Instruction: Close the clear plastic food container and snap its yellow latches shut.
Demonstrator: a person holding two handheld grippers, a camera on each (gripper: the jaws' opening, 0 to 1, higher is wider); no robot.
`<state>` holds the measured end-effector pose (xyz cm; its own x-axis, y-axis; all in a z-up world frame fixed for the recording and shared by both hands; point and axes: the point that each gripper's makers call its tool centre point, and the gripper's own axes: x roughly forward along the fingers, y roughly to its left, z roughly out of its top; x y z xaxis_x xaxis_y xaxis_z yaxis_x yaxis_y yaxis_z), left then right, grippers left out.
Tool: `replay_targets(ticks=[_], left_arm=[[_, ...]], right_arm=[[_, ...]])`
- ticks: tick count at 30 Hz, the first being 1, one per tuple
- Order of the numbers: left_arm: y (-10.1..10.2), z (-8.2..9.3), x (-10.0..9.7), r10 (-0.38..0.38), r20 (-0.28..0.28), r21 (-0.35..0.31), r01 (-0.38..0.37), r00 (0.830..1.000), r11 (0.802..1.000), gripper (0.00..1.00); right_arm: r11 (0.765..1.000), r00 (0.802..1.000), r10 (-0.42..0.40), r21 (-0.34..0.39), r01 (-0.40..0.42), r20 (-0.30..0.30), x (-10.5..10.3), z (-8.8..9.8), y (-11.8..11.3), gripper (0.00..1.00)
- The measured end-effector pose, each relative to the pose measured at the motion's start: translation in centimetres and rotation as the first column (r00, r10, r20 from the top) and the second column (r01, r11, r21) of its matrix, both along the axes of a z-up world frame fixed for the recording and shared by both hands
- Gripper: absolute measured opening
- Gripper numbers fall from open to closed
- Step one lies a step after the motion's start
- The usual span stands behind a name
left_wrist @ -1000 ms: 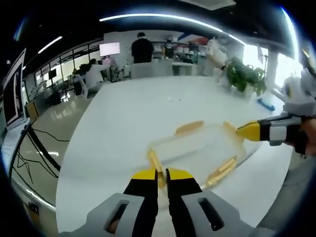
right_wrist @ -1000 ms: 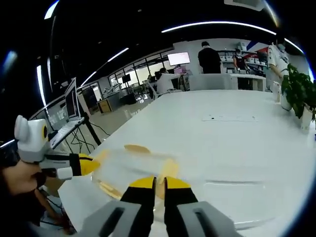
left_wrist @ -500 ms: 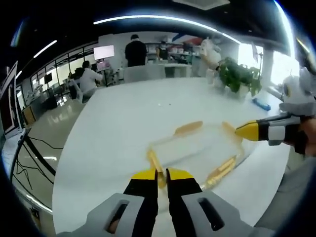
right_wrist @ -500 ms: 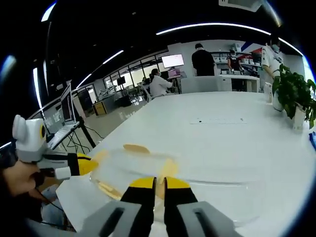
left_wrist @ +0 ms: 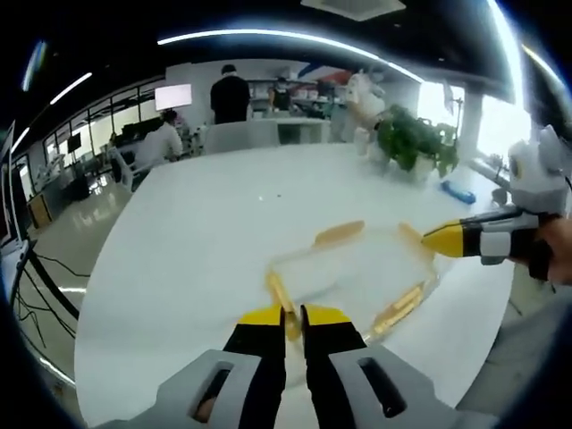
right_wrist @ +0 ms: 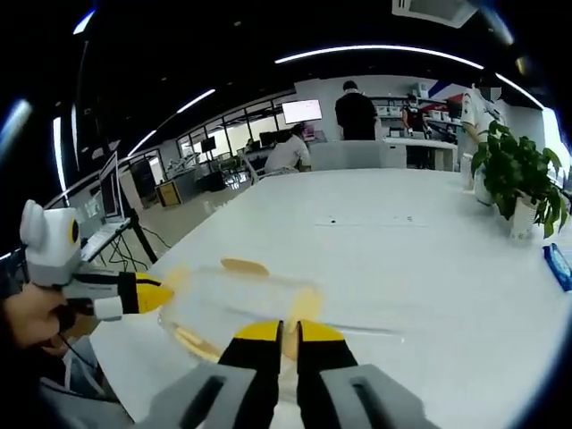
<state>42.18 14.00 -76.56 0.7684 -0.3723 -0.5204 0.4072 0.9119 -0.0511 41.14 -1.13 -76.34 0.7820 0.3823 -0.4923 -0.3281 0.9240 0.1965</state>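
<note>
Fingers (left_wrist: 293, 315) (right_wrist: 290, 331) still seemingly pinching yellow latches (left_wrist: 279, 292) (right_wrist: 304, 308), clear container (left_wrist: 357, 273) unmoved.

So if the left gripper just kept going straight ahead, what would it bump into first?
The left gripper already sits at a yellow latch on the clear container, so that comes first. Whether they touch is unclear.

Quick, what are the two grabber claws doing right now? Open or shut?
Left gripper: shut on a yellow latch of the clear container.
Right gripper: shut on another yellow latch.
</note>
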Motion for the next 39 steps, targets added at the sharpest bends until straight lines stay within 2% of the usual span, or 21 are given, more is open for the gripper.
replay_targets(ticks=[12,26,32,39], left_arm=[[-4.2,0.3,0.2,-0.069,0.003,-0.028,0.069,0.998,0.997,0.03],[-8.4,-0.5,0.3,-0.15,-0.011,-0.039,0.149,0.989,0.988,0.04],[-9.7,-1.0,0.1,-0.18,-0.019,-0.035,0.179,0.984,0.983,0.05],[-10.4,-1.8,0.0,-0.195,-0.035,-0.032,0.194,0.98,0.98,0.05]], right_arm=[[0.998,0.998,-0.066,-0.02,0.066,-0.009,0.1,-0.3,-4.0,0.01],[0.987,0.988,-0.153,-0.049,0.153,-0.008,0.2,-0.9,-8.4,0.0],[0.982,0.985,-0.171,-0.076,0.171,0.004,0.4,-0.9,-9.6,0.0],[0.98,0.983,-0.181,-0.089,0.18,-0.007,0.2,-1.8,-10.4,0.0]])
